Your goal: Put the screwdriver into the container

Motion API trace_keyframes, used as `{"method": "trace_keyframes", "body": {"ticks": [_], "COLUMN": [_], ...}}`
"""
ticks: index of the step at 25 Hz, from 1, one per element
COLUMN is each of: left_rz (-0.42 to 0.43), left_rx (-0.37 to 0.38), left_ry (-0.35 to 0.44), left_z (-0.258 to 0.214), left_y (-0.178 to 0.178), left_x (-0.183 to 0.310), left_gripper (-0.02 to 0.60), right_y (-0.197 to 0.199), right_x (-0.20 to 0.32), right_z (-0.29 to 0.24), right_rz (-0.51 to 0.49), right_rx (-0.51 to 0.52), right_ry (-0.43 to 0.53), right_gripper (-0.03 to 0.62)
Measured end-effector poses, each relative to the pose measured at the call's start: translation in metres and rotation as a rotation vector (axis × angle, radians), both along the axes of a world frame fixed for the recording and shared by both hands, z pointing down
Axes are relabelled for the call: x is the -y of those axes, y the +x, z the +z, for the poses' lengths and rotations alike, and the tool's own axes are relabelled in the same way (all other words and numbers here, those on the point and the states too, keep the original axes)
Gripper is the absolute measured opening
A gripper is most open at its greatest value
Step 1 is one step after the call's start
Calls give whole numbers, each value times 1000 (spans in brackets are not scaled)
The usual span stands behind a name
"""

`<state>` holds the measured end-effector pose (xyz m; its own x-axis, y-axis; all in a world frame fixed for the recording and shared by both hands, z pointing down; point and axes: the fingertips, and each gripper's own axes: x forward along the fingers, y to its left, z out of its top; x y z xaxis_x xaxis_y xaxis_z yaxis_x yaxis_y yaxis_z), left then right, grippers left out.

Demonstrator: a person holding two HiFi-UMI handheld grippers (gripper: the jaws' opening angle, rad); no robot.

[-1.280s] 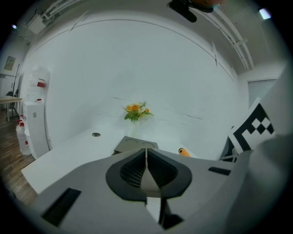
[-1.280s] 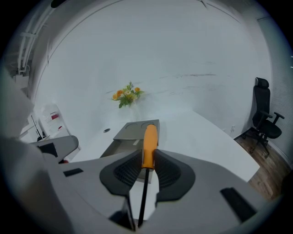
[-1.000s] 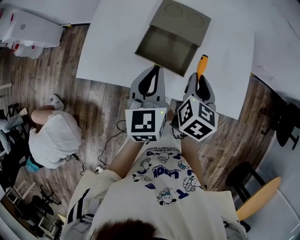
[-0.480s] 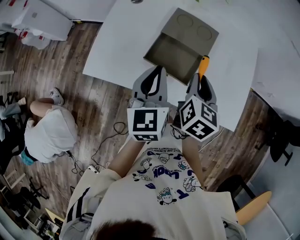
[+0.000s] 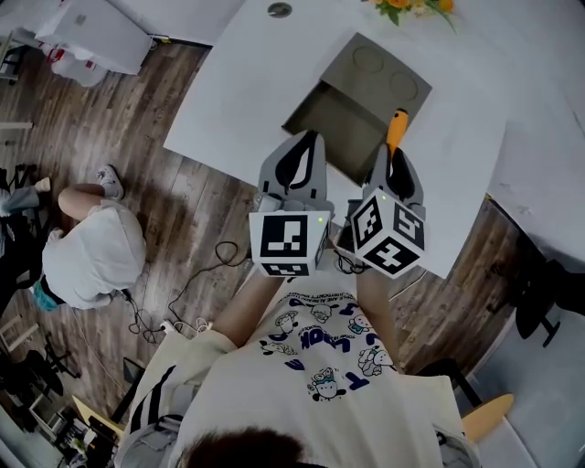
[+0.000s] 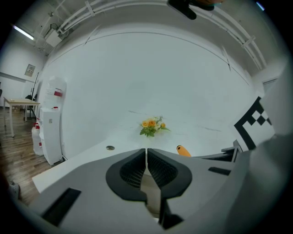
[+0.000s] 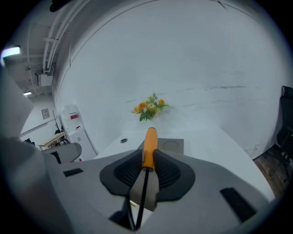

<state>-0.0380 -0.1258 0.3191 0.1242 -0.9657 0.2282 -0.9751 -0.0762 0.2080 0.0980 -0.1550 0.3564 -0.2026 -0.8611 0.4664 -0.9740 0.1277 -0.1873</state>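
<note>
**A:** Firstly, the right gripper (image 7: 147, 154) is to be entered. How are its jaws read?

**B:** They are seen closed on the screwdriver (image 7: 149, 145). It is clamped where the orange handle meets the dark shaft. The handle is pointed forward, away from the camera, and the shaft is run back between the pads.

**A:** And where is the screwdriver placed against the container (image 5: 384, 75)?

**B:** In the head view the handle tip is seen at the right edge of the container's open, lower half. Whether it is over the rim or just beside it cannot be told. The container is set on the white table (image 5: 242, 78), and two round recesses are noted in its far part.

**A:** Left gripper (image 6: 146, 157)?

**B:** Its jaws are seen shut together, with nothing held between them. It is held just beside the right gripper, near the container's near edge.

**A:** Other items?

**B:** Flowers (image 6: 152, 126) are noted at the far end of the table, and a small round disc (image 5: 280, 9) to their left. A person (image 5: 91, 256) is seen crouched on the wooden floor (image 5: 196, 238), well apart from the table.
</note>
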Motion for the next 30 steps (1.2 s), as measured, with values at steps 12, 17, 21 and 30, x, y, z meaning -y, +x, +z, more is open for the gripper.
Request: {"method": "trace_keyframes", "body": {"ticks": [12,17,21,30], "left_rz": [-77,-114,-147,-229], "left_rx": [8,13,16,9], "left_ry": [-4,-13,-23,-57], "left_z": [1,6,12,24], "left_y": [-1,-2,-5,-22], "left_x": [27,33,35,39], "left_gripper": [23,23,23,23], "right_y": [-5,-10,-17,-39], "right_x": [39,47,53,64], "right_z": [0,9,16,27], "right_rz": [-89,-131,-171,-256], "right_rx": [3,12,19,24], "right_ry": [1,-15,-27,-60], "right_gripper": [98,98,98,97]}}
